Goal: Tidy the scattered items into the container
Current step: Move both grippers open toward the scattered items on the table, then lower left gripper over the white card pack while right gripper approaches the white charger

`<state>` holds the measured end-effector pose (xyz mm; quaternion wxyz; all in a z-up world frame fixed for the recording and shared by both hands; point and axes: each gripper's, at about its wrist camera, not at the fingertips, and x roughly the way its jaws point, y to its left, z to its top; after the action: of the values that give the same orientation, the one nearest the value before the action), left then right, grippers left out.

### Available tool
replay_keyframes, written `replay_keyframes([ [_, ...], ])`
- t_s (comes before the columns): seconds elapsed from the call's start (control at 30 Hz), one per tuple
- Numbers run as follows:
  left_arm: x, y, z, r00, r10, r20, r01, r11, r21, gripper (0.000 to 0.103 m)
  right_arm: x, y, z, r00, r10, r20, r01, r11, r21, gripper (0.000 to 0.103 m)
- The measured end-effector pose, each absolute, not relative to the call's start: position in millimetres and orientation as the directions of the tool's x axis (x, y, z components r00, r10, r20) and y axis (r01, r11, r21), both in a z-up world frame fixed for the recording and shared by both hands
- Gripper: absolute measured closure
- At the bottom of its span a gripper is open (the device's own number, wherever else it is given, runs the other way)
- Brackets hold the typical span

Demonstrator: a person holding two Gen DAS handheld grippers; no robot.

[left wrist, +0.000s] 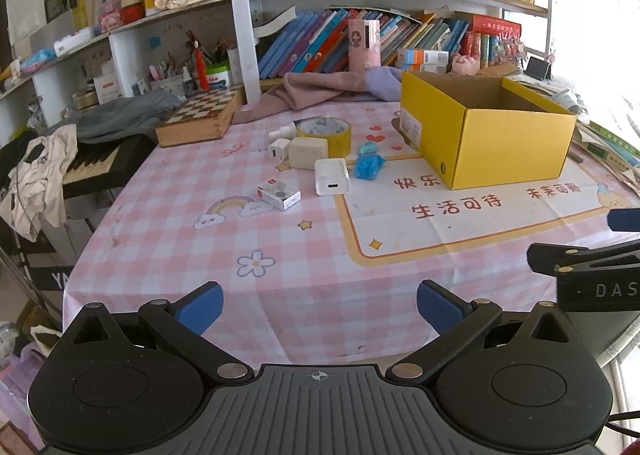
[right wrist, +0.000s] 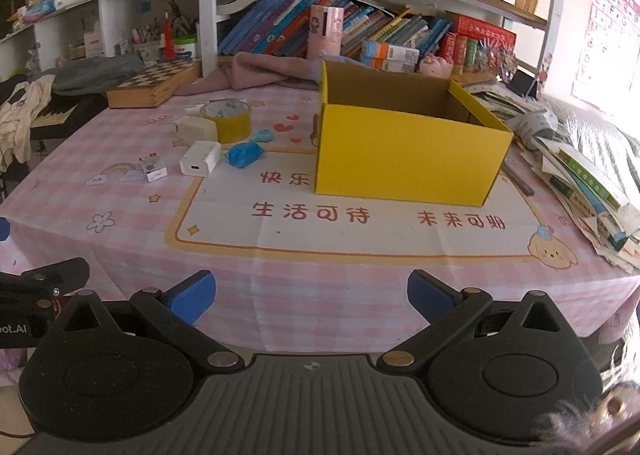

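**Q:** what are your claws doing right now?

**A:** Both spread wide, nothing in them. My left claw (left wrist: 319, 305) hangs just off the near edge of the worktop (left wrist: 304, 255), blue pads (left wrist: 200, 305) well apart, touching nothing. Right claw (right wrist: 311, 295), same deal: fully released, over the pink checked cloth's front edge. In the left view you can see the right one poking in at the side.

**Q:** and the stuff to tidy?

**A:** All out on the worktop, none in the box. Nearest on the left is a small white packet (left wrist: 279, 194), then a white charger (left wrist: 331, 176) lying flat with its port facing me. Just beside that, a crumpled blue thing (left wrist: 369, 166), with a little teal gadget (left wrist: 368, 148) right behind it. Further back there's a cream block (left wrist: 307, 152), a small white plug (left wrist: 279, 149), and the yellow tape roll (left wrist: 325, 135), all huddled close.

**Q:** the container?

**A:** Yellow cardboard box (right wrist: 404, 159), open top, on the right side of the worktop, looks empty from what I can see. Bookshelves (right wrist: 360, 27) behind everything.
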<state>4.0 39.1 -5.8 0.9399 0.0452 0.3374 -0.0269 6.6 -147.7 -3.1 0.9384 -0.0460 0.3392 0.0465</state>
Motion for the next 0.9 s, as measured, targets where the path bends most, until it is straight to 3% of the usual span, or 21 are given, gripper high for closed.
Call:
replay_keyframes([
  [0.7,33.9,75.1,-6.2,0.779,0.016,-0.627,-0.015,1.0,0.007,0.0,50.0,-107.0,4.9,0.78,0.209,-0.59,-0.301,0.952,-0.061,0.002],
  [0.9,58.4,81.4,-5.9,0.788,0.03,-0.615,-0.041,0.999,-0.003,0.004,83.9,-97.0,6.2,0.766,0.248,-0.593,-0.348,0.936,-0.059,0.009],
])
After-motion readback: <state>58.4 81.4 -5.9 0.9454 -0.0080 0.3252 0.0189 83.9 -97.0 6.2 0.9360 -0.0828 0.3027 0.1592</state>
